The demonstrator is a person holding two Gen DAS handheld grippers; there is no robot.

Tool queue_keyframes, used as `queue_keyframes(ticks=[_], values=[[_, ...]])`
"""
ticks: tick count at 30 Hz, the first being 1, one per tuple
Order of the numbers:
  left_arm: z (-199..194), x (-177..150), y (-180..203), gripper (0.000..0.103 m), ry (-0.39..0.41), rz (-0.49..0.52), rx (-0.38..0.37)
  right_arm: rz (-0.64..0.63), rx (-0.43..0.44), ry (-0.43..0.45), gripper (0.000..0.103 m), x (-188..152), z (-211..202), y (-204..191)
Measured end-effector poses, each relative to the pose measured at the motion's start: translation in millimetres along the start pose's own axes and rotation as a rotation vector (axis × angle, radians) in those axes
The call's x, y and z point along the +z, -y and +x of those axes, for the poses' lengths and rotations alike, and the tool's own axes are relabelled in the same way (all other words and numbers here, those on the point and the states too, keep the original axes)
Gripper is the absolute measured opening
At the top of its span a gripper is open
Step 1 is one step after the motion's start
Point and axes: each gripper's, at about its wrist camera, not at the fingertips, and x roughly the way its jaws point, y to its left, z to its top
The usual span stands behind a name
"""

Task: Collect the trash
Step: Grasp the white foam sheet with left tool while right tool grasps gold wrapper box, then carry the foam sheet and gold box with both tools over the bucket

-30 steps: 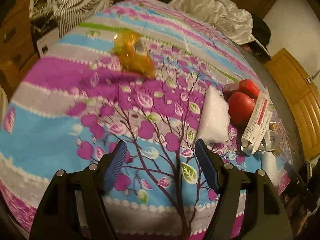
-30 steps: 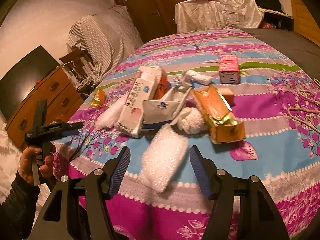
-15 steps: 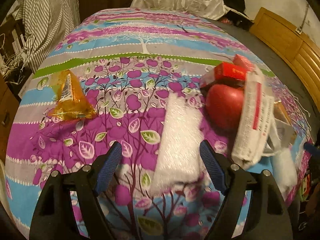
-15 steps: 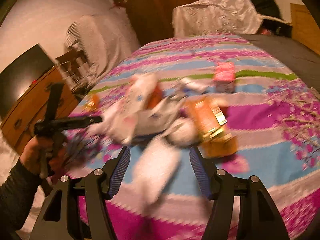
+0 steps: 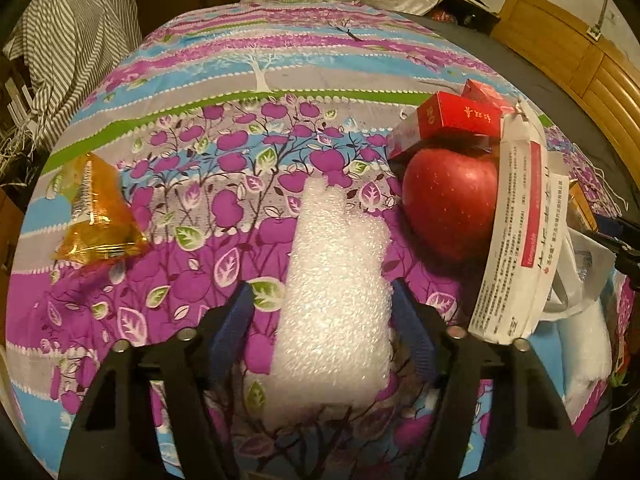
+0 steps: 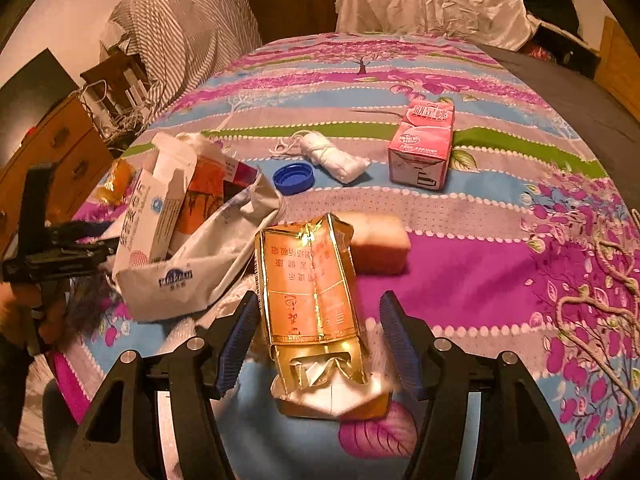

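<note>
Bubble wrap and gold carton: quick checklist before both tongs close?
1. Bubble wrap between left tongs, closing: ok.
2. Left pads pressing the wrap on both sides: cannot tell.
3. Apple outside the left grip: ok.
4. Gold carton centred between right tongs: ok.
5. Right pads gripping the carton: not ok, gaps show.
6. Carton's torn near end safe to squeeze: cannot tell.

Pink carton point(image 6: 422, 146): "NEW". Other print unreadable.
</note>
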Motion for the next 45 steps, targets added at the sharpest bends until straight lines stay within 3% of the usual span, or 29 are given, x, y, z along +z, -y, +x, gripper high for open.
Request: queue_keyframes(ticks=[3,10,15,23,30,35,45], values=[[0,1,0,0.046,0.011,-0.017,0.004,-0.001,0.018,-0.001,0.054,-1,0,0],[-23,-11,0,0.044,0.103,-0.070,0.047,-0.011,-0.007,0.089,0.047,-13,-23,-11],[-64,-25,9,0.044,0.222,-0.096,0.115,-0.002,-0.046,0.254,0.047,-29,-67,-31],[-136,-45,69,0.044,0.429,-0.073,0.133,-0.031,-0.140,0.493,0.048,-50,-138,-79],[-177,-61,118,0.045,0.562,-0.070,0.122,-0.049,-0.229,0.613,0.048,-67,-188,-103],[-187,-66,135,0.045,0.587,-0.058,0.111,-0.067,-0.276,0.668,0.048,-80,-215,-114],[-204,-70,129,0.045,0.617,-0.073,0.124,-0.077,-0.254,0.680,0.048,-83,-236,-122]])
